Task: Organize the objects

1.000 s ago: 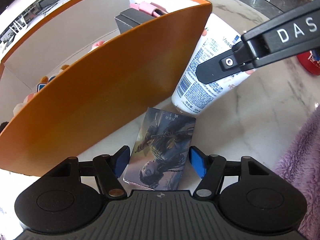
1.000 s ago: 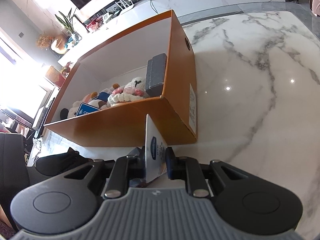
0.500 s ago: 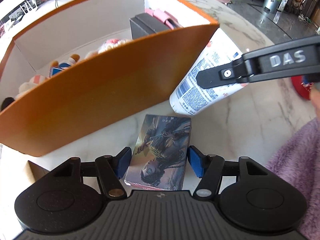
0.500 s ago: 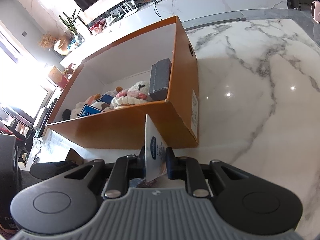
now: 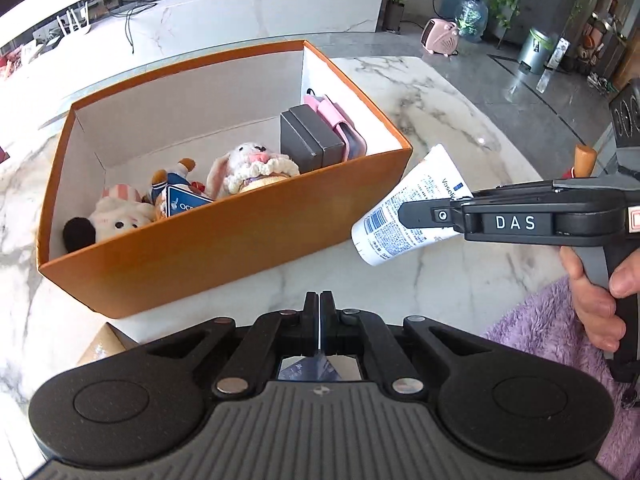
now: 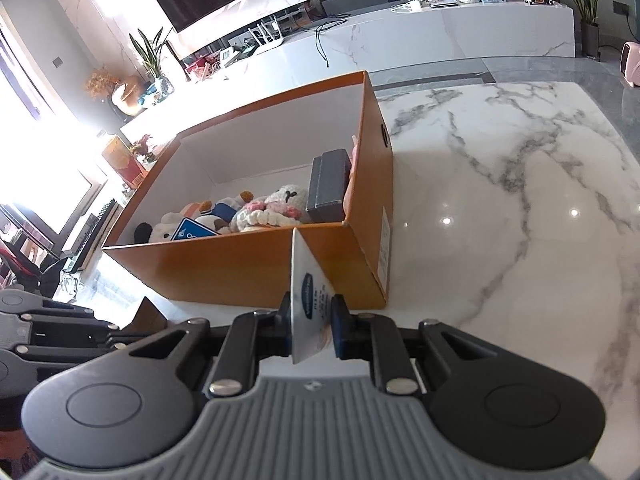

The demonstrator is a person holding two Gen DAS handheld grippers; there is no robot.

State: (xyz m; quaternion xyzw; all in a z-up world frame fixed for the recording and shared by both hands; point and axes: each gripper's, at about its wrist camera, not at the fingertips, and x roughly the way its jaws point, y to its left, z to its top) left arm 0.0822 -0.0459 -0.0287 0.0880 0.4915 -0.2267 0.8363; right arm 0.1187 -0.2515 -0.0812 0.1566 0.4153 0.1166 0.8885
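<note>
The right claw [image 6: 310,326] is clamped on a soft, light Vaseline lotion tube [image 5: 416,210] beside the orange box [image 5: 224,240]; hold mid-body. The left claw [image 5: 320,320] is pressed together, empty.

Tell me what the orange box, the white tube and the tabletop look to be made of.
Orange box: likely cardboard, matte, with thin folded walls, white inside.
White tube: probably soft plastic, smooth with printed text, flattened at its crimped end where the right gripper pinches it.
Tabletop: marble or a marble-look slab, white with grey veins, polished enough to show light reflections.
</note>
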